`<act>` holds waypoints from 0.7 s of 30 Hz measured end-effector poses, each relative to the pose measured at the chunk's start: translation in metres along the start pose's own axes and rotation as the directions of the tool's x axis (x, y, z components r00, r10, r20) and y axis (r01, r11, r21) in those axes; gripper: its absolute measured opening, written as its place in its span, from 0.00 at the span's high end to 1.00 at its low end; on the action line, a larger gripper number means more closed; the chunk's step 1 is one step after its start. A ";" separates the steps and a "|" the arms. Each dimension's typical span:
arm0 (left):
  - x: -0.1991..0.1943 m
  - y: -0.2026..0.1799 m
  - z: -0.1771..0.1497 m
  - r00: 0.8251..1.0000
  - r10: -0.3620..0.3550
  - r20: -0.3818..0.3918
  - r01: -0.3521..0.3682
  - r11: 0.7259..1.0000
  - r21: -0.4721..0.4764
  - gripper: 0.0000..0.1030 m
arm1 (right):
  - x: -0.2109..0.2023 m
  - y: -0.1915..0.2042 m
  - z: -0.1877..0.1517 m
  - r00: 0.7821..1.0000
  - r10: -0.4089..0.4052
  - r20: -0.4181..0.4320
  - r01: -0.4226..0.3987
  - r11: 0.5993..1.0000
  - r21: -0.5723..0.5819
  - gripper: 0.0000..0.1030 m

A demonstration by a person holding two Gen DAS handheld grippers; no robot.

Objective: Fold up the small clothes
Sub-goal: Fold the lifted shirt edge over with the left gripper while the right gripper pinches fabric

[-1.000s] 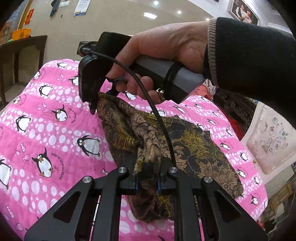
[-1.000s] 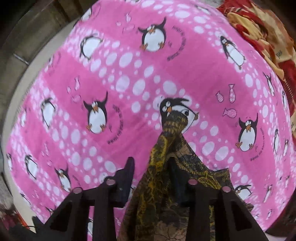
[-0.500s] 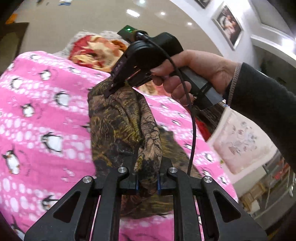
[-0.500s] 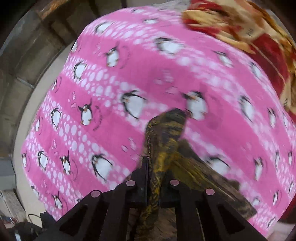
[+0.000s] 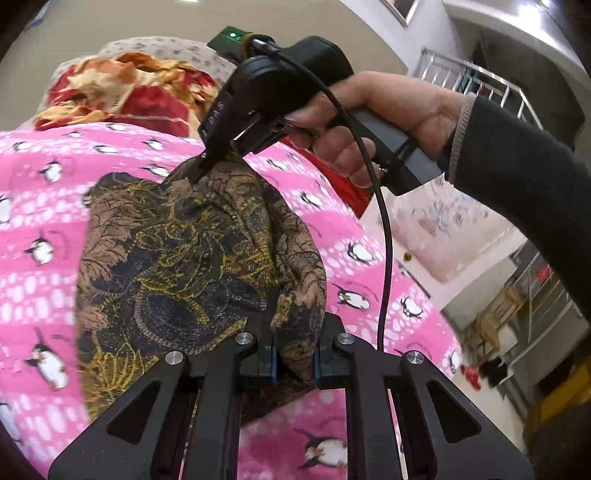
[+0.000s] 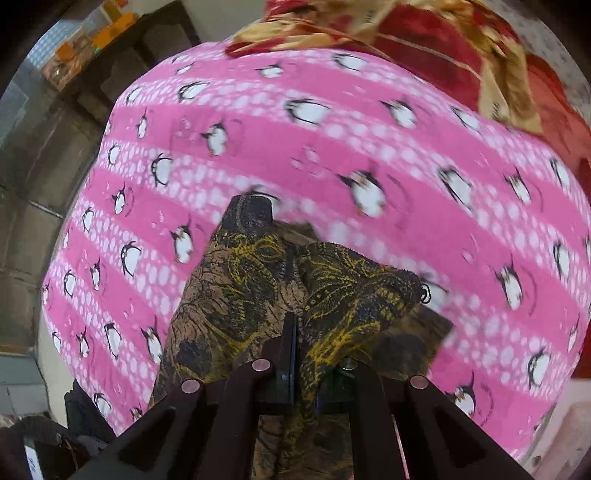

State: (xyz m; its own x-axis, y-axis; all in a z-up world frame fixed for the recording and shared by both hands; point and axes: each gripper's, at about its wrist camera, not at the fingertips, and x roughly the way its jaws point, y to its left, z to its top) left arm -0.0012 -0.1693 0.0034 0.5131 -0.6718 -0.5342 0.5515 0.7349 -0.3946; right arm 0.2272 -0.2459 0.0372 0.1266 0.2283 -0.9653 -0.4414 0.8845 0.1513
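a brown patterned garment (image 5: 177,258) is gripped at two edges by the closed jaws of the left gripper (image 5: 293,363) and right gripper (image 6: 295,354) above the pink penguin blanket (image 6: 369,147), bunched, its folding judged barely begun.

Bed surface beneath both grippers: a pink blanket (image 5: 332,229) printed with penguins and white dots, with a red and gold floral quilt (image 5: 122,92) bunched at its far end. Beyond the quilt, a plain beige wall (image 5: 110,22); to the right, a metal railing (image 5: 480,81) and a pale patterned cloth (image 5: 443,229). Left of the bed, dark wooden furniture (image 6: 147,48) over a grey tiled floor (image 6: 33,206).
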 end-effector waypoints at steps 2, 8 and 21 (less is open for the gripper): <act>0.019 -0.006 -0.001 0.999 0.009 -0.031 -0.008 1.000 0.004 0.89 | 0.002 -0.020 -0.010 1.000 0.013 0.008 -0.014 1.000 0.027 0.94; 0.064 -0.014 -0.013 0.992 0.041 -0.120 -0.039 0.999 0.015 0.89 | 0.047 -0.067 -0.030 1.000 0.013 -0.002 -0.012 0.990 0.142 0.94; -0.006 -0.014 -0.023 0.990 -0.042 -0.131 0.038 0.999 -0.029 0.83 | -0.035 -0.098 -0.094 0.923 -0.071 0.379 -0.056 0.948 0.315 0.61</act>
State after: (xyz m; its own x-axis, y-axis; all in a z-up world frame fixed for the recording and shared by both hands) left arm -0.0272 -0.1733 -0.0055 0.3987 -0.6841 -0.6107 0.5512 0.7110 -0.4366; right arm 0.1822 -0.3790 0.0360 0.4847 0.3018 -0.8209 -0.1458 0.9533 0.2644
